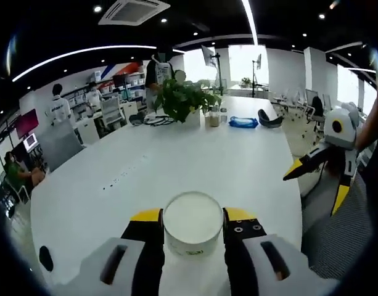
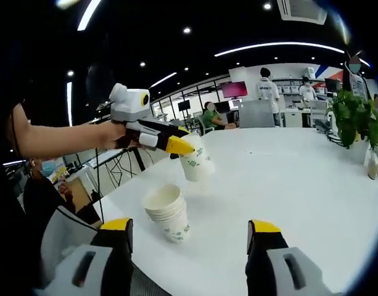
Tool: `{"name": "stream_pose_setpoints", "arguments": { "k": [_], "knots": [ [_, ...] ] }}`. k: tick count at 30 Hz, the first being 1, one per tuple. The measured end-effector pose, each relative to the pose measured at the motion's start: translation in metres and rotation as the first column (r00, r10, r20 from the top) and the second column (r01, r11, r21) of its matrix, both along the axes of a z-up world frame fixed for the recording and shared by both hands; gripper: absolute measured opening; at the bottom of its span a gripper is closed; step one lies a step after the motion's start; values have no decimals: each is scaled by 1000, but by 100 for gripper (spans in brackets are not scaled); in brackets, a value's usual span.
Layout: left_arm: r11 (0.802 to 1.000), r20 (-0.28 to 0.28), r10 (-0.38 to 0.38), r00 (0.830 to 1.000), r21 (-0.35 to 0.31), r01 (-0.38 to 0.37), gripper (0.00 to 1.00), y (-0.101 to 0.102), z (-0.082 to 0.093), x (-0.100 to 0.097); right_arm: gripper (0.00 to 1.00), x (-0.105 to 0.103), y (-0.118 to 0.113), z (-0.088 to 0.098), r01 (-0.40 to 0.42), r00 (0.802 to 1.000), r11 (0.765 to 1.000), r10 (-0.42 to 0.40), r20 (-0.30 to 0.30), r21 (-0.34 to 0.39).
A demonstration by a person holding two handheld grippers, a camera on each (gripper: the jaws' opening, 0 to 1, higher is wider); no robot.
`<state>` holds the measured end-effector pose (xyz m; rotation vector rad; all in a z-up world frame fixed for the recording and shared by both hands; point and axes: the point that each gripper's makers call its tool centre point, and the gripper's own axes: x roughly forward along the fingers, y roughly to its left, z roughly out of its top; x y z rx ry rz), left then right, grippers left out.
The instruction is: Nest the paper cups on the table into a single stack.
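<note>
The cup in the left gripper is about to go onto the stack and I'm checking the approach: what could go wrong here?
The cup hangs above and beside the stack, not over it; lowered from there, it could catch the rim and tip it. The stack sits near the table edge, so a knock might send it off. The left gripper pinches thin paper and could dent it.

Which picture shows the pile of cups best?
The right gripper view: the stack stands whole on the table, seen from the side. The left gripper view shows the single cup held in the left tool.
</note>
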<state>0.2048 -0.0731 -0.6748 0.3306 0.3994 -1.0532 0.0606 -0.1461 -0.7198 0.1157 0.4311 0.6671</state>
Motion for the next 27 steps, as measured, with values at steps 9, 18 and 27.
{"name": "stream_pose_setpoints", "arguments": {
  "k": [9,18,27],
  "knots": [
    [999,-8,-24,1000,-32,23,35,6,18,-33,74,-2,16,8,-38,999,996,39,-5,76],
    [998,-4,-39,999,-50,38,35,16,29,-61,74,0,30,21,-82,997,990,82,6,114],
    [982,-29,-105,994,-162,99,35,5,47,-92,70,-3,48,34,-140,990,976,141,1,170]
  ]
}}
